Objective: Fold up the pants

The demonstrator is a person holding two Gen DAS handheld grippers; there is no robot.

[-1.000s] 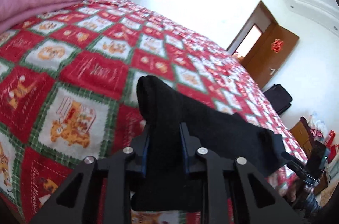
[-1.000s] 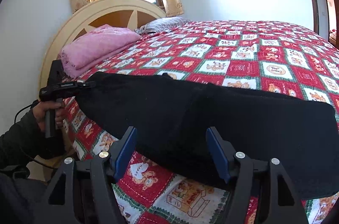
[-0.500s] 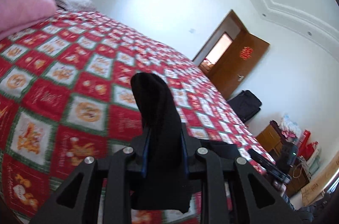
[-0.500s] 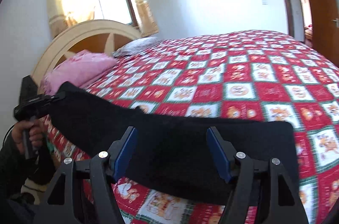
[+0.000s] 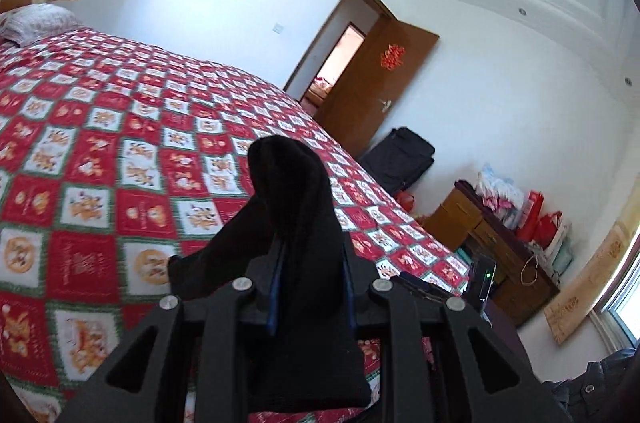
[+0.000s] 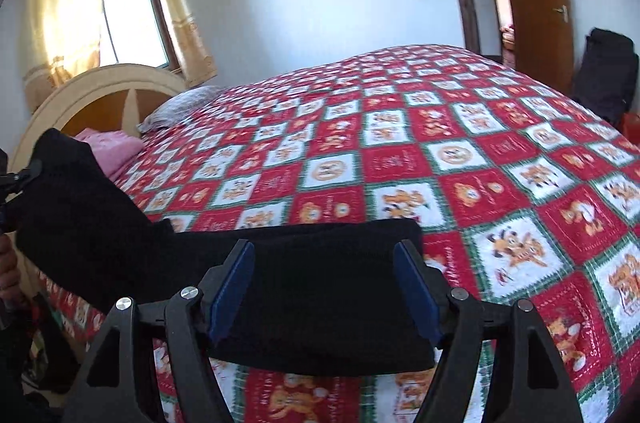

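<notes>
Pinching one end of the black pants [image 5: 296, 223], the left gripper [image 5: 310, 287] is swinging it up and over toward the spread right gripper [image 6: 326, 293], doubling the garment on the near edge of the quilted bed [image 6: 440, 143].

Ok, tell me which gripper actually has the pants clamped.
The left gripper: its jaws are shut on the black pants. The right gripper hangs open above them.
</notes>
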